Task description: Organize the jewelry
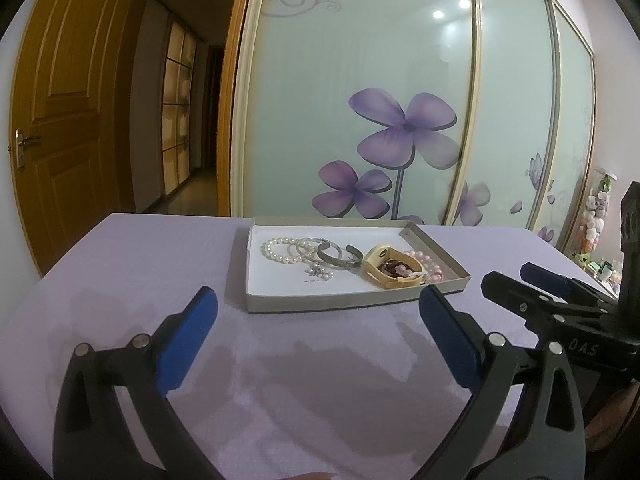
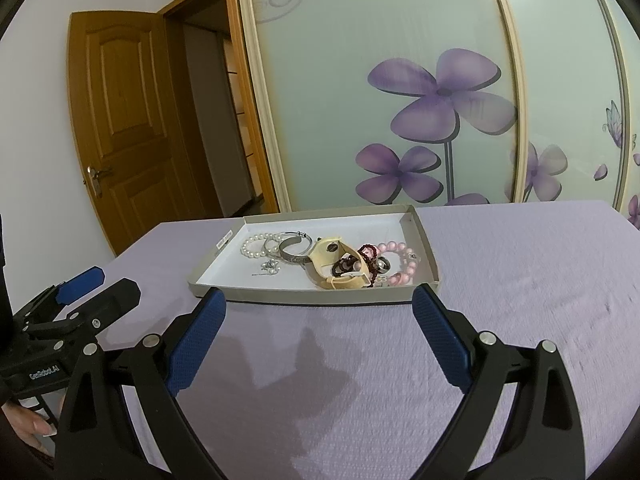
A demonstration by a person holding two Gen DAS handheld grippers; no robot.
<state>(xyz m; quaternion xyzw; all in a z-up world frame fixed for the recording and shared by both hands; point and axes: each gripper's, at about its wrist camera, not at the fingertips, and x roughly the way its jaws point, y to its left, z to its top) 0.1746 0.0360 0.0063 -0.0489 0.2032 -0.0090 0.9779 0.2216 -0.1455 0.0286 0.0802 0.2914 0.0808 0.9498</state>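
1. Both hand-held grippers, left gripper and right gripper, hover with blue-padded jaws spread wide, gripping nothing.
2. One shallow grey cardboard tray lies on the lilac bedspread, just beyond the fingertips.
3. Inside: one white pearl bracelet, two silver bangles, one pink bead bracelet, one cream pouch with dark red beads.
4. One flower-printed sliding wardrobe stands behind.
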